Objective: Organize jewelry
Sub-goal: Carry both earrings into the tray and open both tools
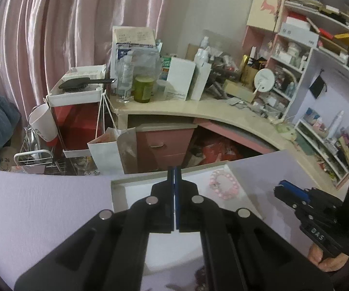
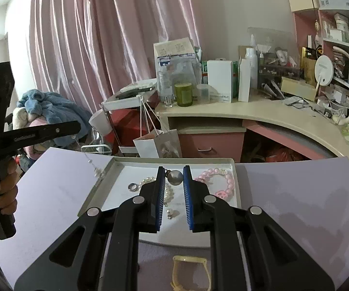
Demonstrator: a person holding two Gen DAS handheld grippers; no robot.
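While the right hand-held gripper [image 2: 174, 177] pinches a grey bead pendant [image 2: 175, 177] between its blue pads, it hangs over the shallow white tray [image 2: 116, 163] on the lavender bench [image 2: 53, 194], presumably to sort it. Inside lie a pearl strand [image 2: 147, 180], a ring [image 2: 132, 187] and a pink bracelet [image 2: 223, 181]. Left of the tray, the left hand-held gripper [image 2: 76, 127], fully closed, dangles a thin beaded chain [image 2: 93, 167], kept clear to avoid tangling.

A grey pearl pendant [image 2: 175, 177], pink bead bracelet [image 2: 219, 183], white pearl strand [image 2: 147, 180] and ring [image 2: 132, 187] lie in the shallow tray [image 2: 172, 160].
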